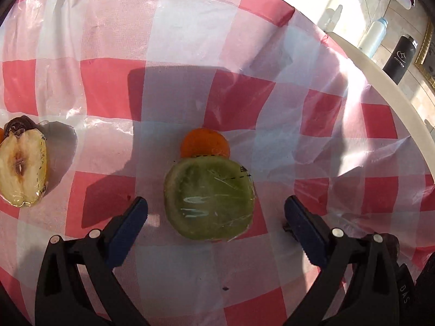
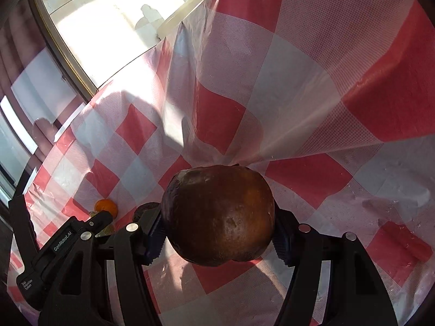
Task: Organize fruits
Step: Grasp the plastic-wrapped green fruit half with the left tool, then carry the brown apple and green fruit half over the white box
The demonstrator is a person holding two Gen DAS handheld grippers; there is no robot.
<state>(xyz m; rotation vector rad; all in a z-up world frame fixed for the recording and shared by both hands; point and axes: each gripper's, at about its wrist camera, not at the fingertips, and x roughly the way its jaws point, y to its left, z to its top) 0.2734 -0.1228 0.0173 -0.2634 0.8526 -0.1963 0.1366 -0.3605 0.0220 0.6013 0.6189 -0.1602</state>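
Note:
In the left wrist view a wrapped green fruit half (image 1: 210, 199) lies cut face up on the checked cloth (image 1: 244, 103), with a small orange fruit (image 1: 205, 143) touching its far side. My left gripper (image 1: 216, 209) is open, its jaws on either side of the green half, apart from it. A wrapped apple half (image 1: 23, 168) lies at the far left. In the right wrist view my right gripper (image 2: 217, 231) is shut on a dark brown round fruit (image 2: 218, 214), held above the cloth.
The left gripper's black body (image 2: 65, 244) shows at lower left of the right wrist view, with the small orange fruit (image 2: 106, 207) beyond it. A white bottle (image 1: 373, 36) and a black bottle (image 1: 398, 59) stand past the table's white edge (image 1: 394, 92).

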